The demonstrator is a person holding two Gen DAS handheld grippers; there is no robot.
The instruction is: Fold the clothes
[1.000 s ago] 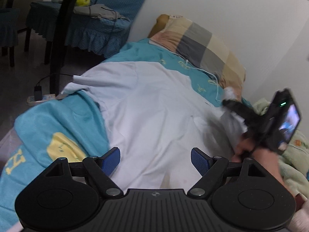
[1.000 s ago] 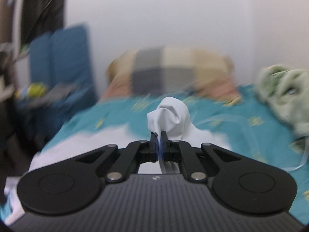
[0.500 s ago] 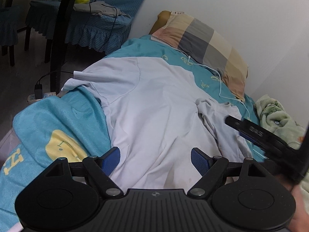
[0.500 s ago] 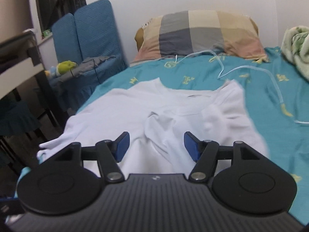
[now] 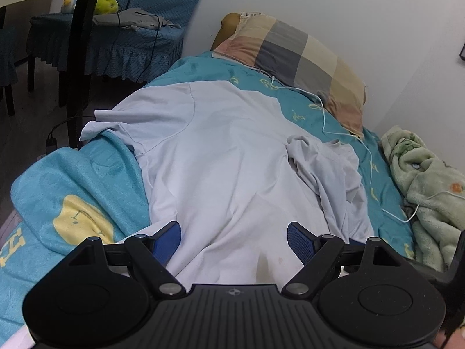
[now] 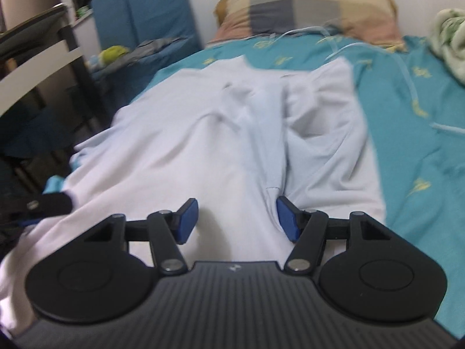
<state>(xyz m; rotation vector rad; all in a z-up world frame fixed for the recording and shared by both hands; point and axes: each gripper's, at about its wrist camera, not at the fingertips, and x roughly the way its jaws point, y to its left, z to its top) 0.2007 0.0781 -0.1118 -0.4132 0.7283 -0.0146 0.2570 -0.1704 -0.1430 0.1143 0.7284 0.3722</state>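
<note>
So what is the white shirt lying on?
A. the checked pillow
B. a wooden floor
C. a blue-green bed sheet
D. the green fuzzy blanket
C: the white shirt is spread over the blue-green bed sheet; the checked pillow lies beyond it by the wall, and the green fuzzy blanket is bunched up off to one side.

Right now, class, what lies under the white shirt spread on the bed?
The white shirt lies on a teal bedsheet, with a teal towel tucked under its left edge. Whatever is beneath its middle is covered.
</note>
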